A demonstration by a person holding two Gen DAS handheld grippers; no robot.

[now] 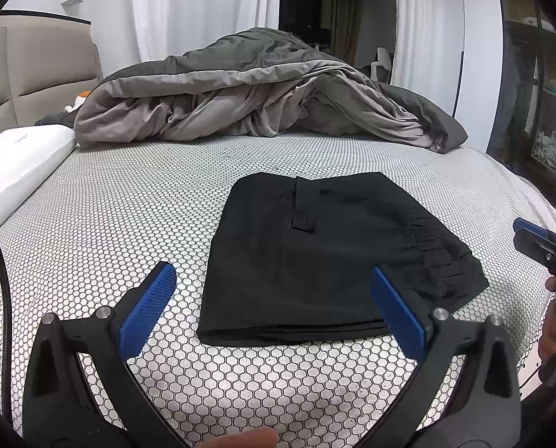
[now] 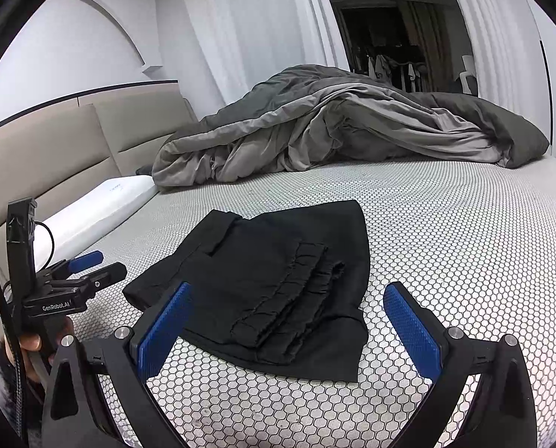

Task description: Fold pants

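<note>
A white pillow [image 1: 24, 164] lies at the bed's [image 1: 128, 205] left edge. The left tool [image 1: 274, 291] hovers released, holding nothing. The black pants [image 1: 315, 254] lie folded mid-bed before a rumpled grey duvet [image 1: 263, 89]. The right tool [image 2: 285, 310] gapes wide, empty.

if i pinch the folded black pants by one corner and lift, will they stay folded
Probably not. The black pants are soft stacked cloth layers with a gathered waistband lying loose on top, so they would likely droop and unfold. They look light. On the honeycomb-textured mattress cover, pushing may bunch them rather than slide them.
</note>
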